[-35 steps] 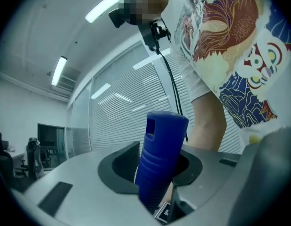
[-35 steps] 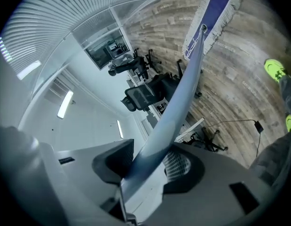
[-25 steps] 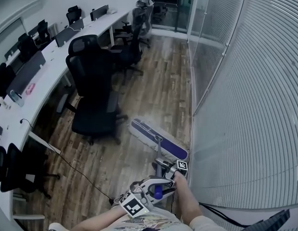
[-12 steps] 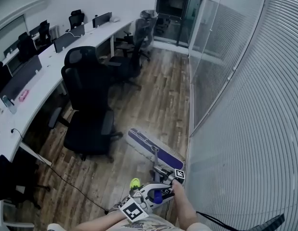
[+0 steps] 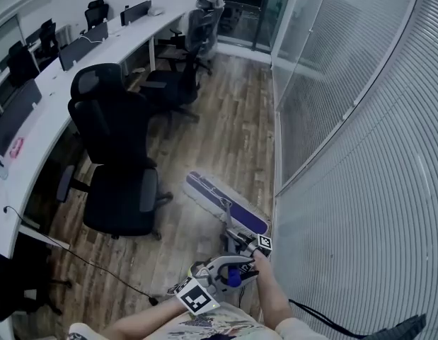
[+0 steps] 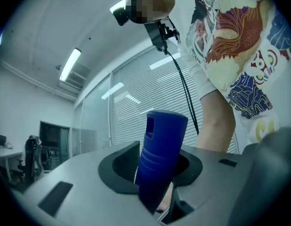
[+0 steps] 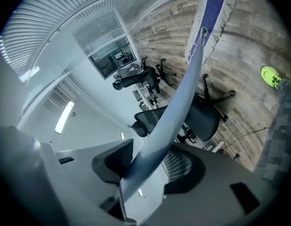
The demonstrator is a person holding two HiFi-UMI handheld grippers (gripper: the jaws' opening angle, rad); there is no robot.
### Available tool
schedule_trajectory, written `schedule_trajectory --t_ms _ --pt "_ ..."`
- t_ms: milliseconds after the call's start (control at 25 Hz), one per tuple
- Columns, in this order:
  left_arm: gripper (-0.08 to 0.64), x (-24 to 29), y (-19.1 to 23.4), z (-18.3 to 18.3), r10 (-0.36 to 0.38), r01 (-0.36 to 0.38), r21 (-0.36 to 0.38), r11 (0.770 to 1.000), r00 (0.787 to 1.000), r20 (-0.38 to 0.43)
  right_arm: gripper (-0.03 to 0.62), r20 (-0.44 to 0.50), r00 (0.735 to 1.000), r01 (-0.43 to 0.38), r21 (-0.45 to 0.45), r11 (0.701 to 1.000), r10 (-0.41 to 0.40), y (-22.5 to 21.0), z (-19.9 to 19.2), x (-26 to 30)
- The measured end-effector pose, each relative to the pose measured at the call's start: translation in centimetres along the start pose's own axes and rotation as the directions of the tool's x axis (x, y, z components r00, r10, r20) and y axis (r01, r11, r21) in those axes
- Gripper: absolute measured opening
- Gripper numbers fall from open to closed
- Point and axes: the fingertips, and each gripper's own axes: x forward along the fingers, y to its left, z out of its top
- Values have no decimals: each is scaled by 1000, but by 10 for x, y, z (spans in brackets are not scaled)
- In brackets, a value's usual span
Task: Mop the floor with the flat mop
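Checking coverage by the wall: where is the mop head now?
In the head view the mop head lies flat on the wood floor, right of centre, between the nearest black office chair and the blind-covered glass wall.

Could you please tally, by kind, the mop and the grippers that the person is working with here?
Flat mop: 1
Grippers, both shut on its handle: 2 (left gripper, right gripper)
Total: 3

Chair [image 5: 119, 183] L, glass wall [image 5: 346, 190] R; floor [image 5: 226, 133] betw. free.
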Motion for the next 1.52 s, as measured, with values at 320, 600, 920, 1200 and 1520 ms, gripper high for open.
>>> schedule_trajectory --t_ms 320,600,920,1200,1520 --pt "127 -7 48 -6 5 -5 -23 1000 1000 14 187 -8 1000 17 -8 1000 -17 14 21 36" --pt "129 -14 1 -20 -61 61 -11 998 996 -69 183 53 998 19 13 1000 -19 -9 10 13" --pt "129 -22 -85 -4 -55 56 8 998 991 -121 175 34 999 15 12 1000 -16 -39 -42 -45" --pt "129 -35 -205 9 -89 95 25 995 980 -179 175 18 1000 -15 30 999 15 -81 -115 -119" --pt "130 -53 -316 34 -77 83 24 996 977 -199 172 25 999 -25 44 999 24 -124 -189 -195"
